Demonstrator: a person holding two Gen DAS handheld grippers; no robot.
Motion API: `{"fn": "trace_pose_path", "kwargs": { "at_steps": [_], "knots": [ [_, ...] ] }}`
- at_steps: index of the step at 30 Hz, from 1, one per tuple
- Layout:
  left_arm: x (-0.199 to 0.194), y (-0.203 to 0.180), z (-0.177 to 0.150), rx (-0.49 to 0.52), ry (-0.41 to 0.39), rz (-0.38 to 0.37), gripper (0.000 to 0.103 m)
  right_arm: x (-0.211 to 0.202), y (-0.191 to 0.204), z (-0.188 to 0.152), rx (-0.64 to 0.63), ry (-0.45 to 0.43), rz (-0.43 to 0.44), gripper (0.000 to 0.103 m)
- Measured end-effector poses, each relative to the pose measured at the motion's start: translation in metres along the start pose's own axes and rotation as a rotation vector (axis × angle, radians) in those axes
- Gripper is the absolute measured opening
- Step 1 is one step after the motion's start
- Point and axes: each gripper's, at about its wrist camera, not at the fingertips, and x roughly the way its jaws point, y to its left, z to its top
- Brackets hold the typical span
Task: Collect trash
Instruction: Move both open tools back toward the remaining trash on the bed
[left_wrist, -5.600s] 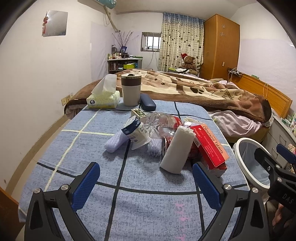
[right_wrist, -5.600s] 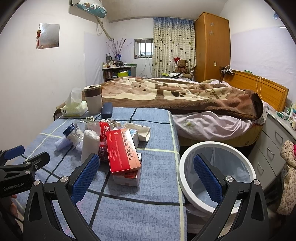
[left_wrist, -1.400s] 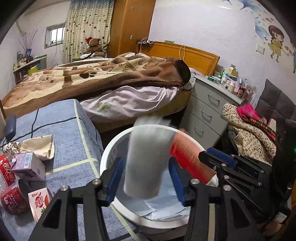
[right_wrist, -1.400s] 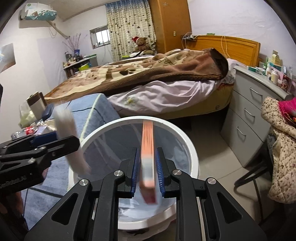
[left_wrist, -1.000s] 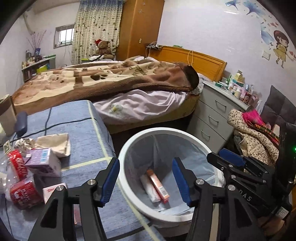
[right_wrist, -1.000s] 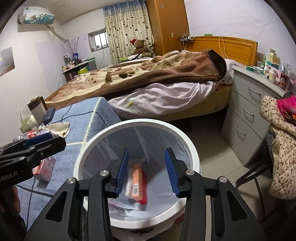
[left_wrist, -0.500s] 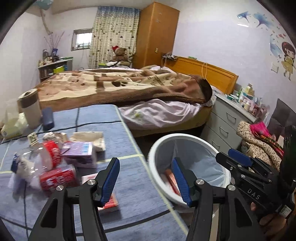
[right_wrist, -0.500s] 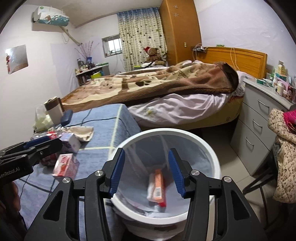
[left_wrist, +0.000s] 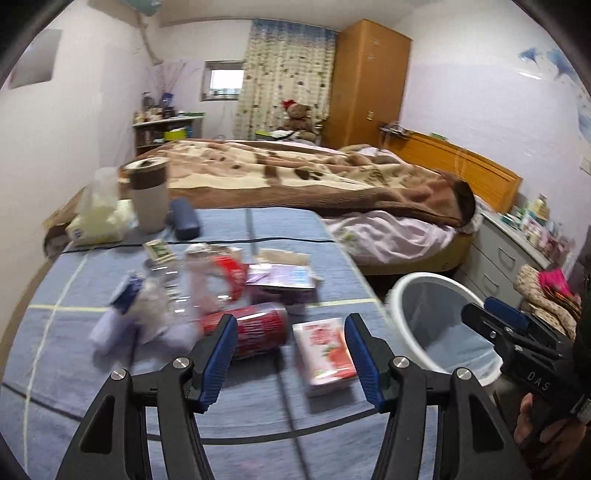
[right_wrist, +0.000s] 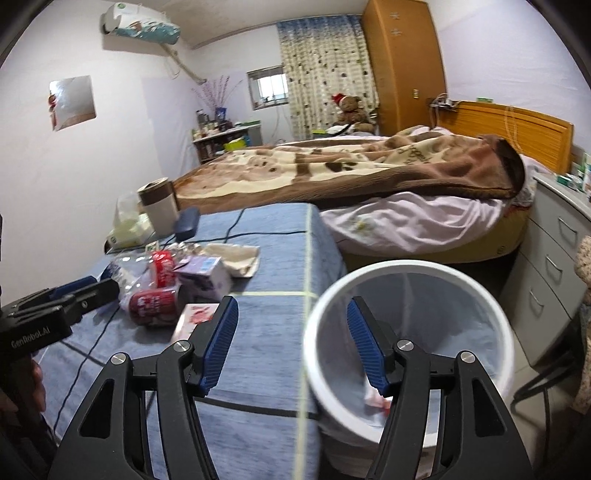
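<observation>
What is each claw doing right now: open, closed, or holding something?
Left claw: open, holding nothing.
Right claw: open, holding nothing; its jaws have just been opening.

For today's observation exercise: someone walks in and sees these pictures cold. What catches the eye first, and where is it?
The heap of trash on the blue table cloth stands out first: a red soda can lying on its side, a pink carton beside it and a crushed clear plastic bottle behind. Right of the table stands the white trash bin. Behind lies a bed under a brown blanket.
</observation>
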Motion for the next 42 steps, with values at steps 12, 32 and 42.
{"fn": "trace_pose_path", "kwargs": {
  "at_steps": [12, 32, 42],
  "knots": [
    [-0.006, 0.091, -0.011, -0.106, 0.008, 0.140, 0.060, 0.035, 0.049, -0.010, -0.049, 0.101, 0.091, 0.063],
    [0.050, 0.186, -0.017, -0.115, 0.126, 0.220, 0.060, 0.076, 0.076, -0.018, -0.061, 0.225, 0.023, 0.072],
    [0.089, 0.196, -0.006, -0.067, 0.199, 0.192, 0.060, 0.083, 0.084, -0.017, -0.078, 0.254, 0.035, 0.072]
  ]
}}
